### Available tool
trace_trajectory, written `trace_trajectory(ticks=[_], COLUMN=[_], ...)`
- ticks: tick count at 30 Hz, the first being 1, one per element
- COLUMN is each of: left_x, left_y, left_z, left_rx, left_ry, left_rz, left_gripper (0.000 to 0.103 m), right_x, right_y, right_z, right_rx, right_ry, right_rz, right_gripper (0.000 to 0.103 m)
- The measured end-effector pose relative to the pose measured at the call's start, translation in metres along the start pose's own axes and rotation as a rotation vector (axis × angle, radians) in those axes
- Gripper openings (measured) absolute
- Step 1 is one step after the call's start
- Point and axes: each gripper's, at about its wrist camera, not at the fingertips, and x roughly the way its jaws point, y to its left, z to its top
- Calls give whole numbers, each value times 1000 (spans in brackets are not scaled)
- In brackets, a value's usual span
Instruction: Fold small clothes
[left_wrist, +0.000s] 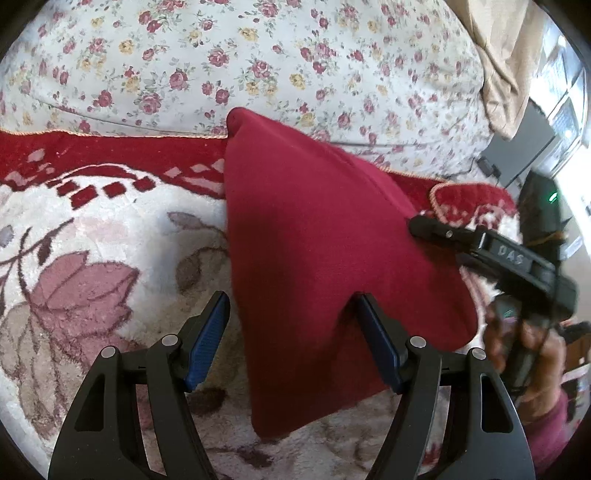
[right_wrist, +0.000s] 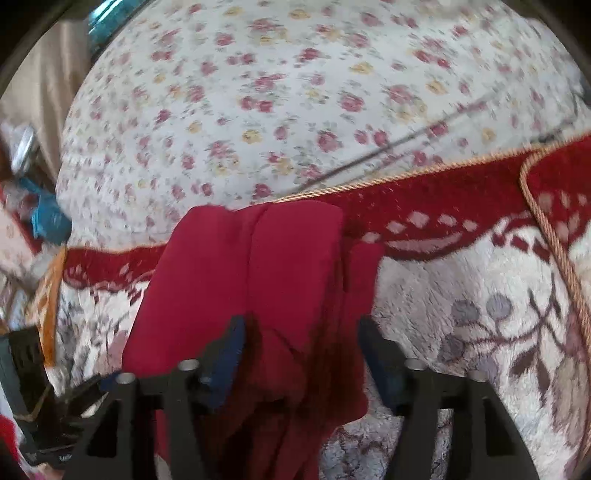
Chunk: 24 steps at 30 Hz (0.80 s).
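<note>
- The red garment lies folded at frame centre on the plush floral blanket.
- The left gripper is spread, pads clear of the cloth.
- The right gripper is spread over the cloth, pinching nothing.

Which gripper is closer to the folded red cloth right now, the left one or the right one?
Right. The right gripper sits open directly over the red cloth, fabric between its fingers. The left gripper straddles the cloth's edge, one finger over the blanket.
</note>
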Motion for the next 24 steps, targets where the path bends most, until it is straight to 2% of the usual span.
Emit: trace_trajectory(ticks=[3,4,6,7,9,10,15,17,18,19,21,24], left_x=[2,5,16,24,37,39,46,46,46,45,37,10], left_y=[9,13,20,25,33,35,26,23,21,18,15,10], left_z=[12,16,22,24,25,27,33,32,31,31,30,27], left_rx=[-63,-86,-121,-141,-195,-208,-163,-145,-134,-124,-103,-108], left_ry=[7,16,59,86,116,99,99,87,87,85,74,61], left_rz=[-65,-85,-118,-132,-177,-194,-186,-186,-195,-192,-175,-192], left_gripper=[72,72,82,83,85,86,86,83,75,73,64,61], right_x=[4,7,17,23,35,39,47,47,46,45,41,29], right_y=[-17,-21,-29,-33,-42,-44,-26,-22,-21,-20,-15,3], right_z=[3,4,4,4,4,4,5,5,4,4,4,3], right_rx=[89,115,158,183,256,282,177,147,141,136,115,54], right_ry=[-2,1,18,32,60,67,32,27,24,21,4,-20], right_rz=[48,70,94,115,209,244,229,227,230,235,223,210], right_gripper=[75,80,86,86,86,87,89,85,74,68,61,57])
